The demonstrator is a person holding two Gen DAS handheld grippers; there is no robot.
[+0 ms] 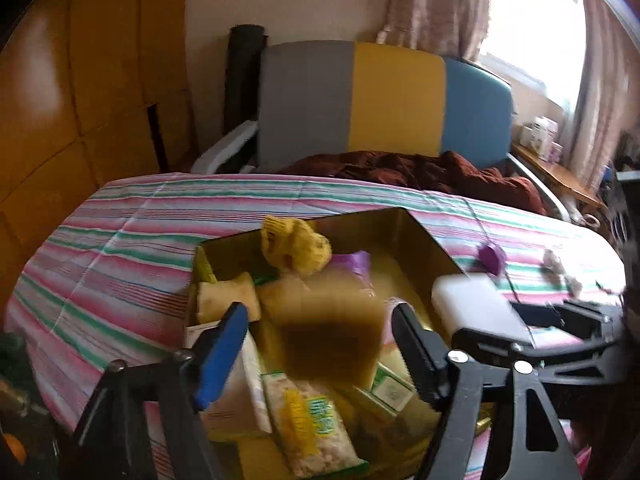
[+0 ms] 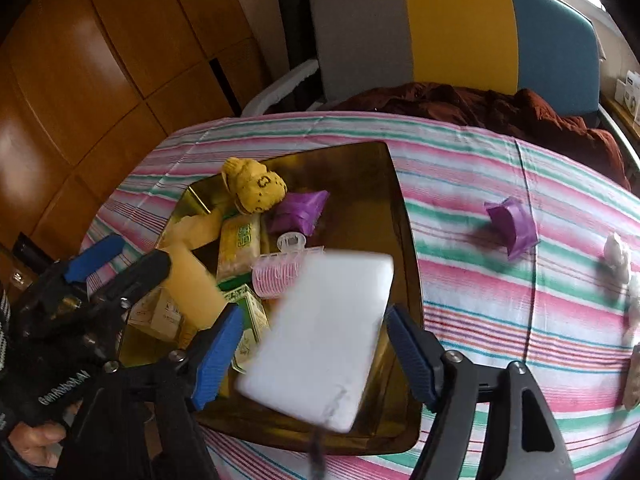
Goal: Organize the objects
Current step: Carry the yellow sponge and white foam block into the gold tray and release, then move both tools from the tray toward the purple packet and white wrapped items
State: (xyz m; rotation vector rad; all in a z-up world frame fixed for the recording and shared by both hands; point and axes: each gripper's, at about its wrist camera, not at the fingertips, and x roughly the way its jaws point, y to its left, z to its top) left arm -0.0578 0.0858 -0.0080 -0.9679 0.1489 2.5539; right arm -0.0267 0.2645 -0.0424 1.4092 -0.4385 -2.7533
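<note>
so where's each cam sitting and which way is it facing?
Left wrist: on the left gripper, angled down into the gold cardboard box; own open jaws, right gripper at right.
Right wrist: on the right gripper, above a white rectangular block; left gripper, hand.
Shared: box, yellow plush toy.

Pink, green and white striped bedspread [image 2: 500, 320]; gold box [image 2: 400, 216]; yellow plush toy [image 2: 256, 188]; purple pouch [image 2: 514, 228]; white block [image 2: 324, 336].

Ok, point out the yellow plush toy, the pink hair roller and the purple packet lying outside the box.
yellow plush toy [image 2: 256, 192], right wrist view, on its spotted body.
pink hair roller [image 2: 276, 274], right wrist view, on its ribbed barrel.
purple packet [image 2: 514, 226], right wrist view, on its middle.
</note>
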